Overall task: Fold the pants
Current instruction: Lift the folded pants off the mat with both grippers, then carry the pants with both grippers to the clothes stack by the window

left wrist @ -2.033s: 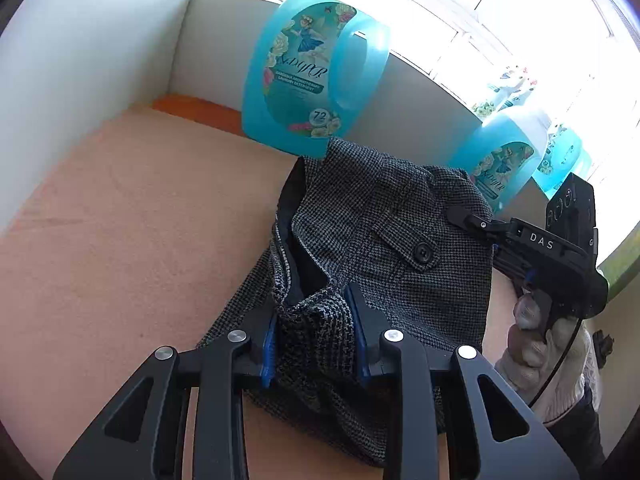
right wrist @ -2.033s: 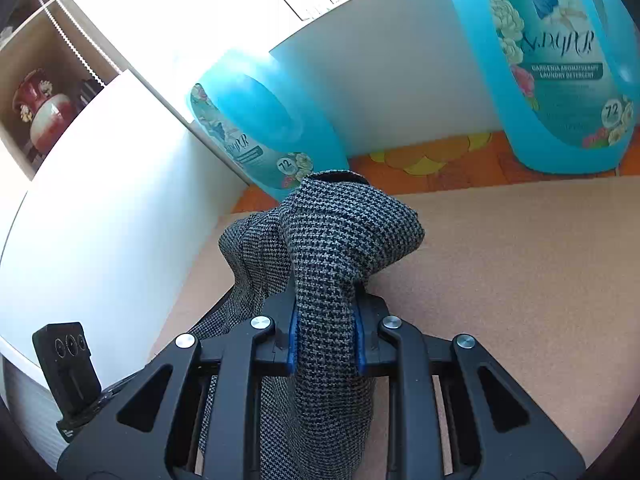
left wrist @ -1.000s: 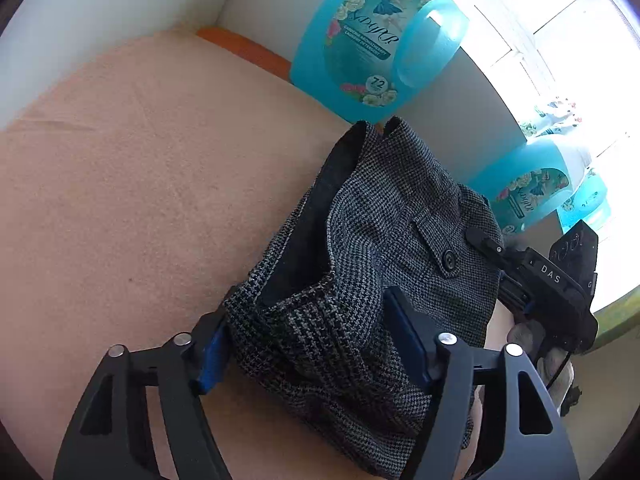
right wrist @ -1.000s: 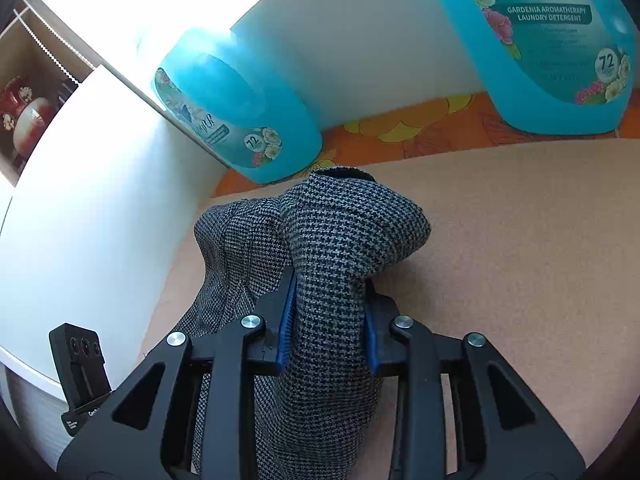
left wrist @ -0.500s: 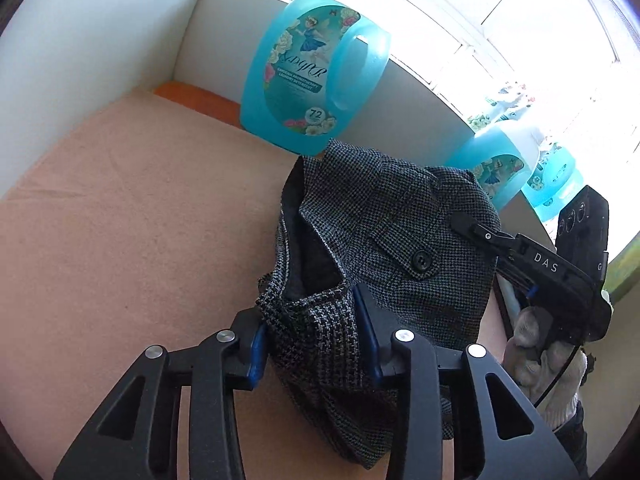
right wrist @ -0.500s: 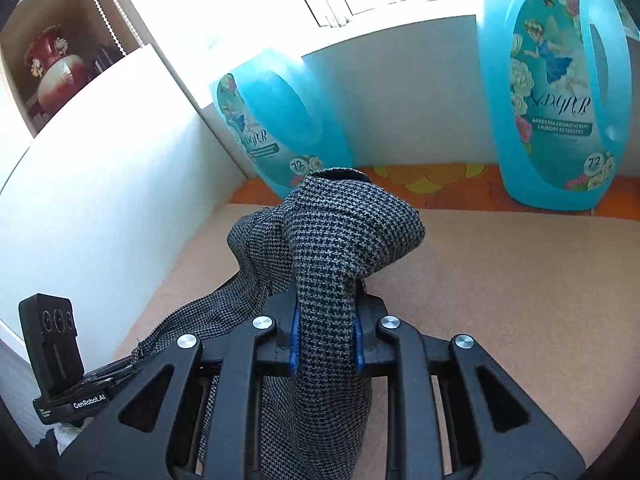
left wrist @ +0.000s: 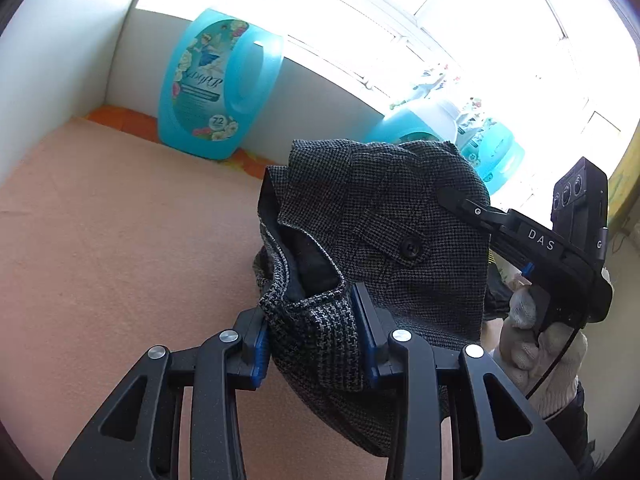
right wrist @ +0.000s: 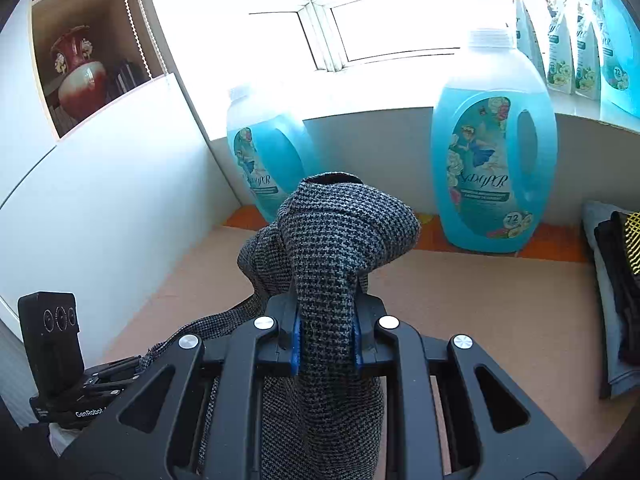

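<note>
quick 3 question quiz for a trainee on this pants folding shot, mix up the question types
1. True or false: both claws are shut on the dark grey houndstooth woven pants.
2. Which claw grips the waistband beside the open fly? A) left claw B) right claw C) neither
3. Fill in: the round black button sits on a pocket ____.

Key
1. True. Cloth fills the gap between each pair of blue pads.
2. A. The left wrist view shows the waistband and dark lining at its tips.
3. Flap.
</note>
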A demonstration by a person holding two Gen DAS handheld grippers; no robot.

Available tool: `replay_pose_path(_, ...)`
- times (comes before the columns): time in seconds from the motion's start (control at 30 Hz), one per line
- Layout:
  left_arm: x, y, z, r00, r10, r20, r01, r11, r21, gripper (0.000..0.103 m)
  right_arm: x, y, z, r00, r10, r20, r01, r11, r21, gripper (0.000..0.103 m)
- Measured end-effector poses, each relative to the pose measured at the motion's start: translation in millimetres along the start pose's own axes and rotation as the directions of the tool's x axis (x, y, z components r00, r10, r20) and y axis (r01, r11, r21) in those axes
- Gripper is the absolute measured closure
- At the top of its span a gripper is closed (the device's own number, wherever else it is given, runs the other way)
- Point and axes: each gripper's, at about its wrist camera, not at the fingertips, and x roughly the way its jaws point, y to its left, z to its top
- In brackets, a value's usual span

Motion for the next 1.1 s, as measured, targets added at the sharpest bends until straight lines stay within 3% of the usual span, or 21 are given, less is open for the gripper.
replay_pose_path(0.37, 29.5, -100.6, -9.4, 0.992, -0.125, -0.030, 0.128, 0.984, 0.122, 0.069, -95.5, -68.5, 6.6, 0.990, -0.122, 0.077, 0.123, 0.992, -0.011, 0.084)
replay_pose_path(0.63, 71.6, -179.2, -12.9, 0.977, -0.200, -0.073, 0.211, 0.956, 0.204, 0.069, -154.9, -131.4, 18.0, 0.966, -0.228, 0.121, 0.229, 0.973, 0.010, 0.084)
replay_pose_path(0.83, 113.6, -234.0, 9.2, 0.966, -0.242, -0.091, 0.257, 0.929, 0.267, 0.069, -193.4, -193.7, 27.6, 0.938, -0.299, 0.174, 0.282, 0.952, 0.117, 0.084)
replay_pose_path(1.1, 179.6, -305.2, 53.5, 0.957, -0.264, -0.120, 0.290, 0.881, 0.373, 0.069, -221.6, -281.3, 32.9, 0.880, -0.408, 0.243, 0.325, 0.890, 0.319, 0.084)
